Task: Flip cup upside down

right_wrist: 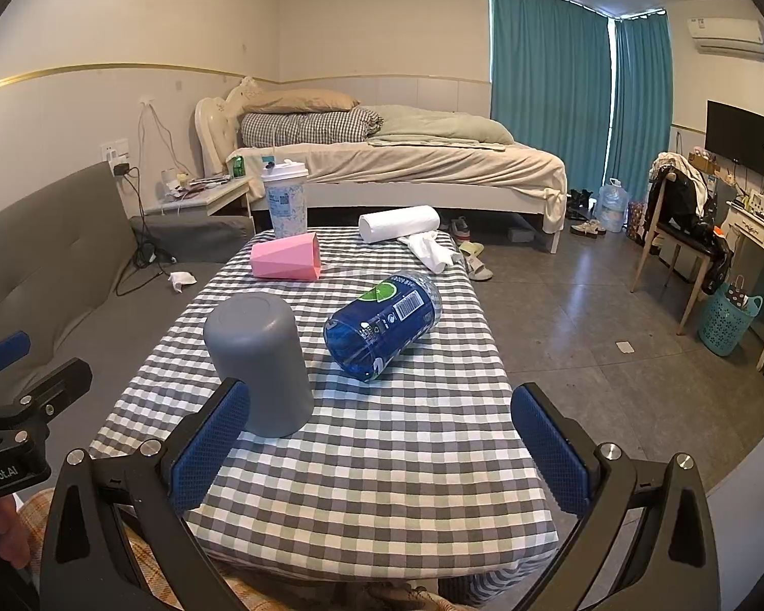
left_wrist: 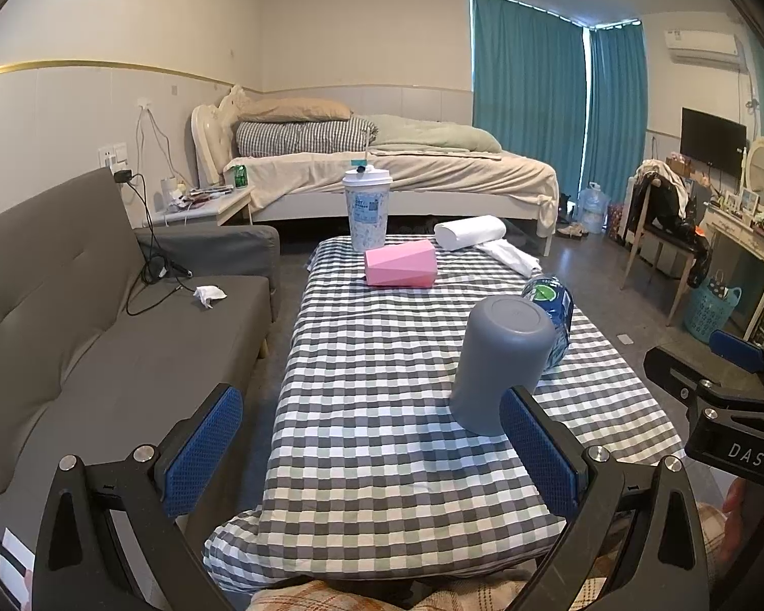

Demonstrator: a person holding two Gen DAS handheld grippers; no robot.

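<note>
Left gripper (left_wrist: 372, 458) and right gripper (right_wrist: 382, 450) over near edge of desk (right_wrist: 382, 483) — fingers of both spread wide, grasping nothing. Grey cup (right_wrist: 260, 364) upside down near that edge, standing free. Blue bottle (right_wrist: 384, 321) on its side just behind. Pink cup (right_wrist: 286, 256) lying near far edge — lidded tumbler (right_wrist: 284, 199) and paper roll (right_wrist: 398, 223) at far edge.

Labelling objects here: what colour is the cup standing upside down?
Grey; the cup shows best in the right wrist view.
</note>
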